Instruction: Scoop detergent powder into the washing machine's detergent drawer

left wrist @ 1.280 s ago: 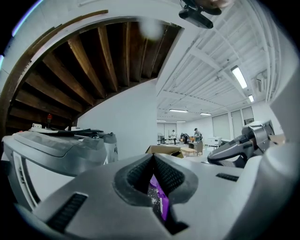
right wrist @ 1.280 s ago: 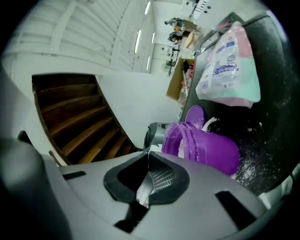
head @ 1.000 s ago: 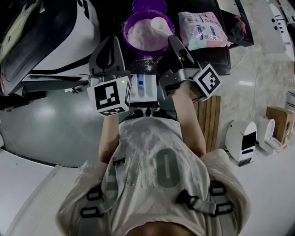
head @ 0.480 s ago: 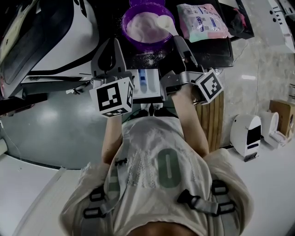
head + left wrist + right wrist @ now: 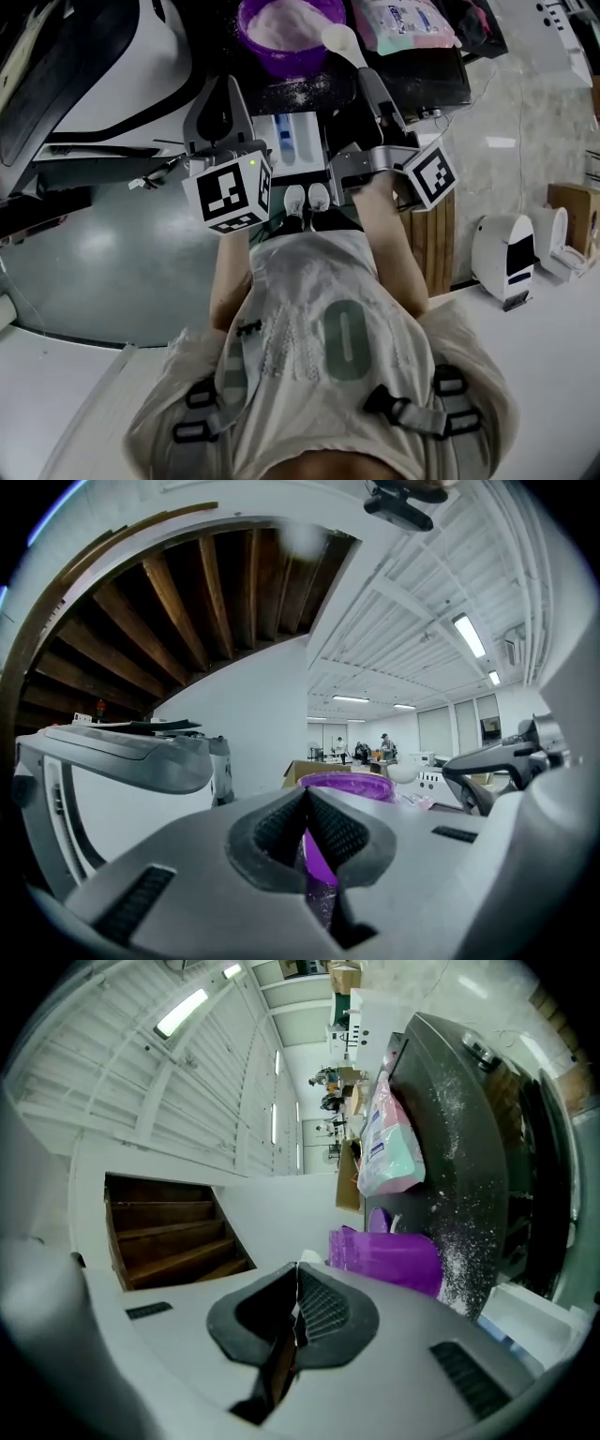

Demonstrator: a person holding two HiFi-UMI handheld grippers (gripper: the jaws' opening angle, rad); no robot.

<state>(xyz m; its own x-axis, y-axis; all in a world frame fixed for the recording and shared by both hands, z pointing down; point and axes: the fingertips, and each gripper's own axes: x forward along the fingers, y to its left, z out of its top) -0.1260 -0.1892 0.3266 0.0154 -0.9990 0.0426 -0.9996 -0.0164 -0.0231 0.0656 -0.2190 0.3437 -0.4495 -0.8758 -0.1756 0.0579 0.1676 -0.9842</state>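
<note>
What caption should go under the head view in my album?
Right gripper holds a white scoop beside the purple powder tub, detergent drawer open nearby.

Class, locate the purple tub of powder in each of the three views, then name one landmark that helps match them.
Head view: purple tub at top centre, cut by the top edge, white scoop at its right rim.
Left gripper view: tub at centre, slightly low.
Right gripper view: tub right of centre, turned sideways.
Landmark: pink-and-teal bag beside the tub, in head and right gripper views.
</note>
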